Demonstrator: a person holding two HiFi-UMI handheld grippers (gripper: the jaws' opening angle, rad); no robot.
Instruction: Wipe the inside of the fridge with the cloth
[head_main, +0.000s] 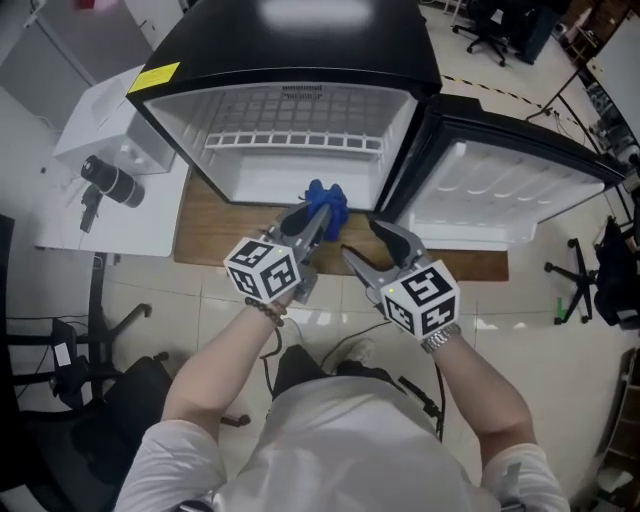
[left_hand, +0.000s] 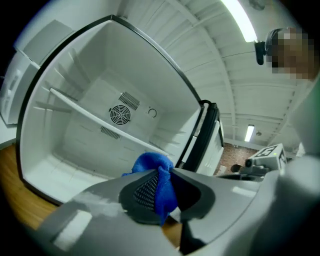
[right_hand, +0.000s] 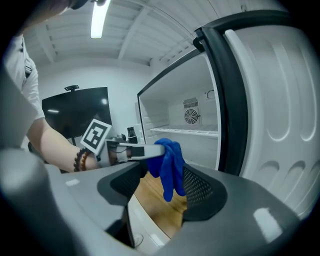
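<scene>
- At the open front of the black fridge (head_main: 300, 45), the left gripper (head_main: 320, 218) is clamped tight on the blue cloth (head_main: 327, 203), which bunches out past its jaw tips.
- Just outside the white compartment, the cloth hangs over the wooden board (head_main: 205, 235) that the fridge stands on, below the wire shelf (head_main: 295, 140).
- Beside it, the right gripper (head_main: 361, 238) has its jaws spread wide and grips nothing; in its own view the cloth (right_hand: 170, 167) dangles in front of its jaws.
- To the right, the fridge door (head_main: 505, 190) stands swung open.
</scene>
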